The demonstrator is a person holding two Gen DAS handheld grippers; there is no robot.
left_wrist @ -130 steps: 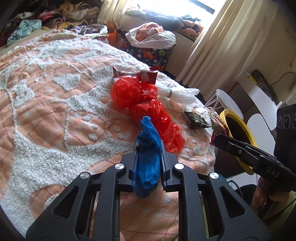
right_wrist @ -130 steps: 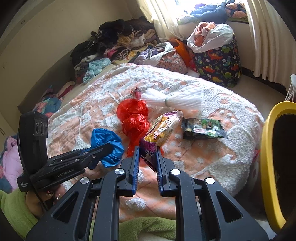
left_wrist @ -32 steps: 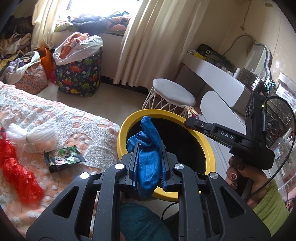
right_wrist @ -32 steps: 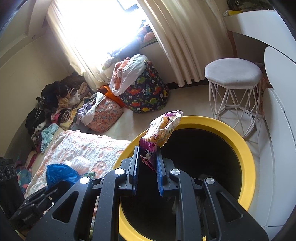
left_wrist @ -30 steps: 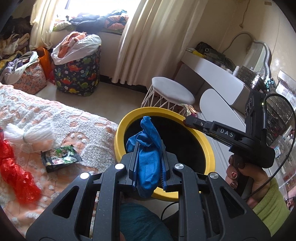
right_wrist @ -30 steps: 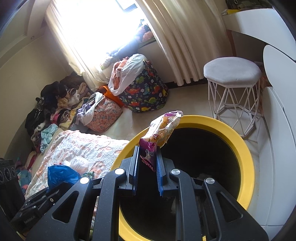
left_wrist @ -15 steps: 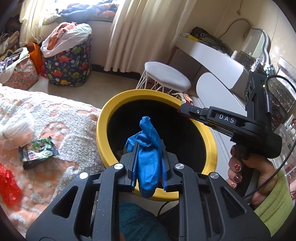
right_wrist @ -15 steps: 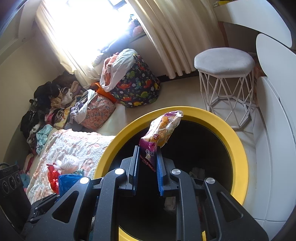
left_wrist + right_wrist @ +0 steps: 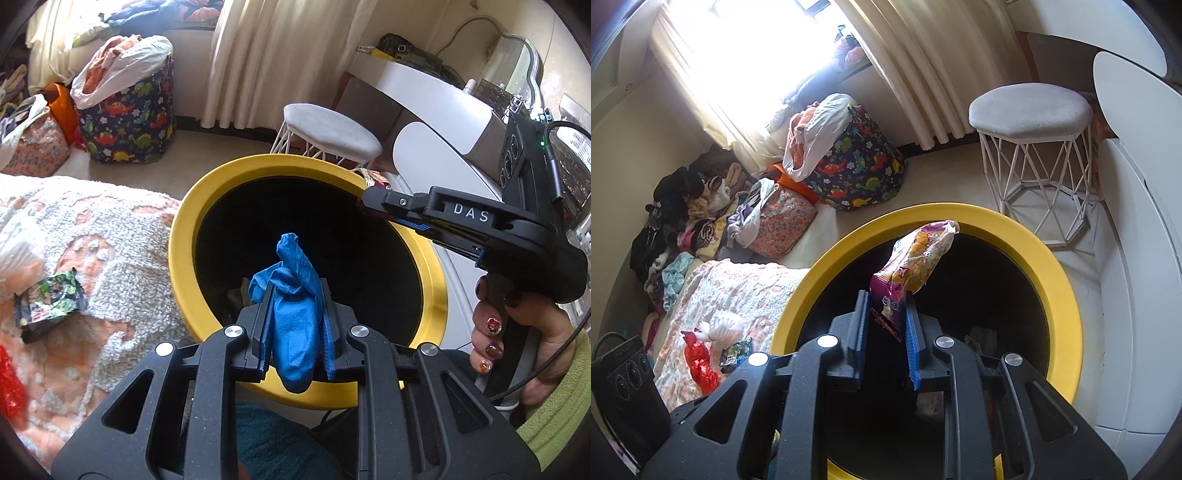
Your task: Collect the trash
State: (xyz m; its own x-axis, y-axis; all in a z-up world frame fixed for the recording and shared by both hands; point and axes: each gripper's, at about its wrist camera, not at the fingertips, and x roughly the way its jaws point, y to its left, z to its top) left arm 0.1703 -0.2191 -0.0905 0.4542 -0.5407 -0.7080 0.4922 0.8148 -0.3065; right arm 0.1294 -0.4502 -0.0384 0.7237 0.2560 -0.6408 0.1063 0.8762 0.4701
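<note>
A round bin with a yellow rim (image 9: 181, 236) and a dark inside stands beside the bed. My left gripper (image 9: 295, 291) hangs over its near edge, shut on a crumpled blue plastic bag (image 9: 295, 325). My right gripper (image 9: 885, 299) is over the bin's mouth (image 9: 1067, 295). Its jaws are opening, and a purple and orange snack wrapper (image 9: 916, 258) still stands between them with a gap at the left pad. In the left wrist view the right gripper (image 9: 369, 201) reaches in from the right, held by a hand, with the wrapper's tip (image 9: 373, 179) showing.
On the bed's orange and white blanket (image 9: 92, 221) lie a green wrapper (image 9: 48, 299) and a red plastic bag (image 9: 11, 384). Behind the bin stand a white wire stool (image 9: 332, 125), a dinosaur-print basket (image 9: 129, 118) and a white desk (image 9: 443, 99).
Both grippers have come down and closer over the bin's mouth. The right jaws have spread a little around the snack wrapper. The blue bag stays clamped in the left.
</note>
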